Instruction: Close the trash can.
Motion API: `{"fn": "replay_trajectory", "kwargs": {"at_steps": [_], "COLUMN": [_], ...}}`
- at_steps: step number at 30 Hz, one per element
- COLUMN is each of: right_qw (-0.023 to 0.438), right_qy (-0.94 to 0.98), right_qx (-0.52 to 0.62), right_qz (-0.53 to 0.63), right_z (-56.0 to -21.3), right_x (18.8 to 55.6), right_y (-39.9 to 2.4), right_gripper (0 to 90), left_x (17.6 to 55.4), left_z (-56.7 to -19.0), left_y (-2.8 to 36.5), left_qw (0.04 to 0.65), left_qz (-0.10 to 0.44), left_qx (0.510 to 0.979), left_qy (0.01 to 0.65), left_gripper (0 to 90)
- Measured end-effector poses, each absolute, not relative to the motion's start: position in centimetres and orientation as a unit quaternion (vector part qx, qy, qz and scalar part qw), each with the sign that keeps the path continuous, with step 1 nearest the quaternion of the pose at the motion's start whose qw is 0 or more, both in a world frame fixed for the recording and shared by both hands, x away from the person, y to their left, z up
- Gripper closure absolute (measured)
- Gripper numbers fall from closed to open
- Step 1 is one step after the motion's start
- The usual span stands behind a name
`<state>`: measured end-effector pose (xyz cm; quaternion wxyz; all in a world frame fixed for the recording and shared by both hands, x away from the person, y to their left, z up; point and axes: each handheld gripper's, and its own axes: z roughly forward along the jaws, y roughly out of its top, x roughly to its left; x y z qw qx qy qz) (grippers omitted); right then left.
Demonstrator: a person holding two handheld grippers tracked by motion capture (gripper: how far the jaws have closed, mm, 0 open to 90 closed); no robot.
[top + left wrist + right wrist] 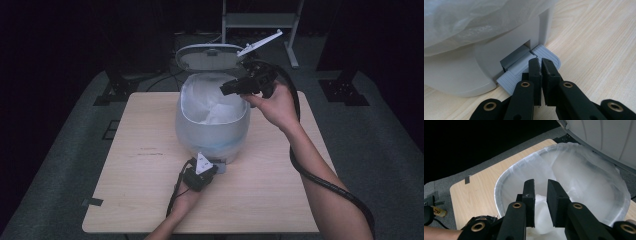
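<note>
The desk (150,200) fills the middle of the high view, its long axis running left to right. A pedal bin (212,130) stands upright at frame centre, mouth facing up, lined with a clear bag (584,170); its lid (210,56) is raised at the top. The pedal (550,56) juts from the bin's base toward the lower edge. The left hand-held gripper (541,63), jaws closed and empty, rests on the pedal. The right hand-held gripper (540,187), jaws slightly parted and empty, hangs over the bin's mouth.
</note>
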<state>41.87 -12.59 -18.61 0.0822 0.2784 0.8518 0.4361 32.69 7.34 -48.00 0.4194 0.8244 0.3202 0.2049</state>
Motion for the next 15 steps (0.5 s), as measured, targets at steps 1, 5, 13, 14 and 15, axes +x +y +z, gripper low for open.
{"fn": "replay_trajectory", "kwargs": {"at_steps": [1,5,13,14,15], "right_qw": [0.083,0.08,0.084,0.083,0.083], "right_qy": [0.851,0.851,0.85,0.848,0.849], "right_qx": [0.279,0.28,0.28,0.282,0.283], "right_qz": [0.436,0.437,0.439,0.44,0.44], "right_z": [-18.6,-18.6,-18.7,-18.8,-18.8], "right_x": [41.8,41.6,41.2,41.1,41.1], "right_y": [-12.7,-13.1,-14.0,-14.2,-14.3], "right_gripper": [76.0,75.7,74.1,73.8,73.7], "left_x": [32.7,32.7,32.7,32.7,32.7], "left_z": [-48.0,-48.0,-48.0,-48.0,-48.0], "left_y": [7.3,7.3,7.3,7.3,7.3], "left_qw": [0.419,0.419,0.419,0.42,0.42], "left_qz": [0.205,0.207,0.205,0.206,0.206], "left_qx": [0.824,0.824,0.825,0.824,0.824], "left_qy": [0.32,0.319,0.32,0.32,0.32], "left_gripper": [86.7,86.7,86.7,86.7,86.7]}}
